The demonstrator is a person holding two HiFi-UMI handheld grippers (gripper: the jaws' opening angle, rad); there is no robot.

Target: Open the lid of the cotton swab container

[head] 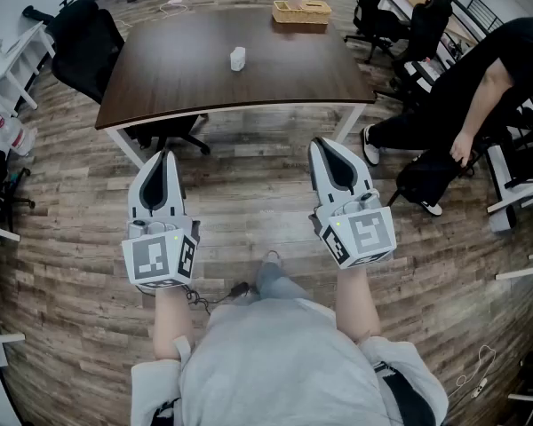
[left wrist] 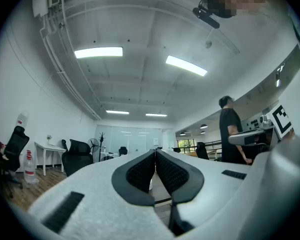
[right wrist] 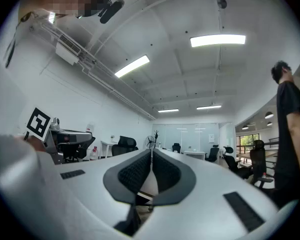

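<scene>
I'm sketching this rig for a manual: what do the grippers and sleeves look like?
The left gripper and right gripper are light grey tapered shells with black textured pads. Each carries a cube of black-and-white square markers. The sleeves are light grey.

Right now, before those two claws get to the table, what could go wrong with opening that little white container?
The white container stands alone on the table, and the left gripper and right gripper are both shut and empty; a nudge from closed jaws might tip it. A person bends near the table's right side, so walking up risks a bump.
</scene>
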